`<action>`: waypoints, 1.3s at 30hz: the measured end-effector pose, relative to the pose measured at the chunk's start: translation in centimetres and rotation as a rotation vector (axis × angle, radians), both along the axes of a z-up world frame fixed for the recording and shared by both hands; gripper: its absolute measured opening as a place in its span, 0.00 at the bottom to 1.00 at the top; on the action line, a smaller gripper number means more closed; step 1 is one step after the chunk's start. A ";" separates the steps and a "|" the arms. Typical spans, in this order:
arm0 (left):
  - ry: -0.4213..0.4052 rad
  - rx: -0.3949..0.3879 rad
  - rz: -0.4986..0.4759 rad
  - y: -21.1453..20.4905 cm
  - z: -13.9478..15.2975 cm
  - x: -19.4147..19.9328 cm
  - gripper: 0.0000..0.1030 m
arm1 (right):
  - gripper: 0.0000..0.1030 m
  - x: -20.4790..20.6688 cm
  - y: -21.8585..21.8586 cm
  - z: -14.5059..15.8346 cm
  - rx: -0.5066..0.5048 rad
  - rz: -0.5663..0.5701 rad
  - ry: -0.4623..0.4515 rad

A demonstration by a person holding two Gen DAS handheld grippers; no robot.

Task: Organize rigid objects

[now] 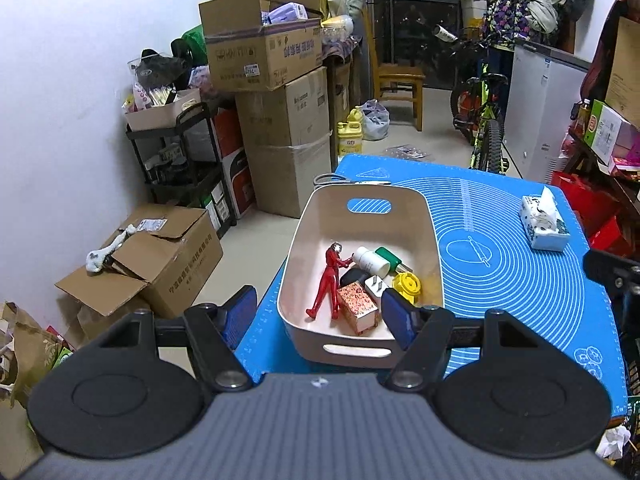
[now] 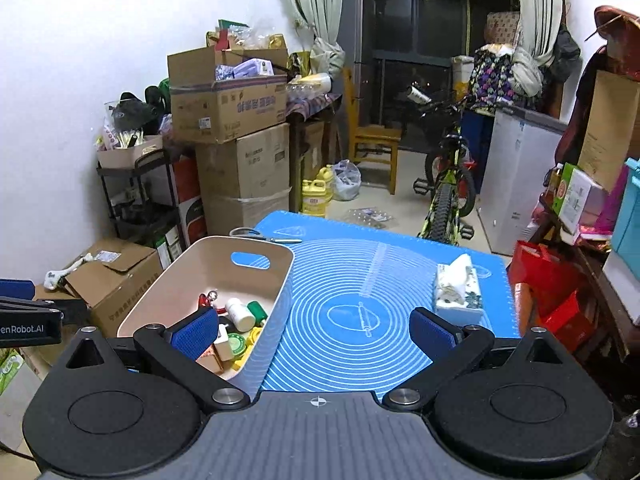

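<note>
Both tools hang above the near edge of the desk (image 2: 352,280) with nothing in them: the left tool (image 1: 318,314) is spread wide over the near end of the pink bin (image 1: 298,236), and the right tool (image 2: 316,330) is spread just as wide over the blue mat (image 2: 400,276), beside the bin's right wall. The sorting looks almost finished; the bin already holds the red figure (image 1: 329,280), the white bottle (image 1: 372,261), a green-capped item (image 1: 387,258), a patterned box (image 1: 358,307), a white plug (image 1: 375,285) and a yellow piece (image 1: 407,285), heaped at its near end. Still outside it are the scissors (image 2: 262,236), lying on the mat just behind the far rim, and the tissue pack (image 2: 458,290) well apart to the right. The scissors seem the likely next pick, though they are small and partly hidden, so 1 tool must reach past the far rim and close on them.
</note>
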State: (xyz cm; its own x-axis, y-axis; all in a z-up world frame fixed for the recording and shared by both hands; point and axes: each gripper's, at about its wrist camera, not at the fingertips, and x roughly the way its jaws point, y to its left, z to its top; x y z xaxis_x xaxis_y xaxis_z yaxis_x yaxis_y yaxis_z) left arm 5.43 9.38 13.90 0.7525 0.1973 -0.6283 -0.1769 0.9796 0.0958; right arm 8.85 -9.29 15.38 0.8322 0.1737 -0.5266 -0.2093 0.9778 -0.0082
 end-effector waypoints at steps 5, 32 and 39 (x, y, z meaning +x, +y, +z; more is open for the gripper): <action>-0.015 0.003 -0.010 -0.7 0.4 -1.6 0.68 | 0.98 -2.8 -1.4 0.7 0.000 0.001 -0.020; -0.014 -0.026 -0.052 -2.5 -1.4 -8.3 0.68 | 0.98 -12.9 -5.3 -0.9 0.038 -0.065 -0.014; -0.025 -0.012 -0.059 -2.7 -1.9 -10.3 0.68 | 0.98 -14.9 -5.7 -1.6 0.002 -0.071 -0.029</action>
State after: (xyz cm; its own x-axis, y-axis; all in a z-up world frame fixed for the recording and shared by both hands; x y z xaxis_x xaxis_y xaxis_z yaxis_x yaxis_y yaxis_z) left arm -4.87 6.67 12.01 0.7783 0.1447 -0.6110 -0.1213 0.9894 0.0799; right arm -6.03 -15.02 13.81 0.8572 0.1143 -0.5022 -0.1386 0.9903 -0.0112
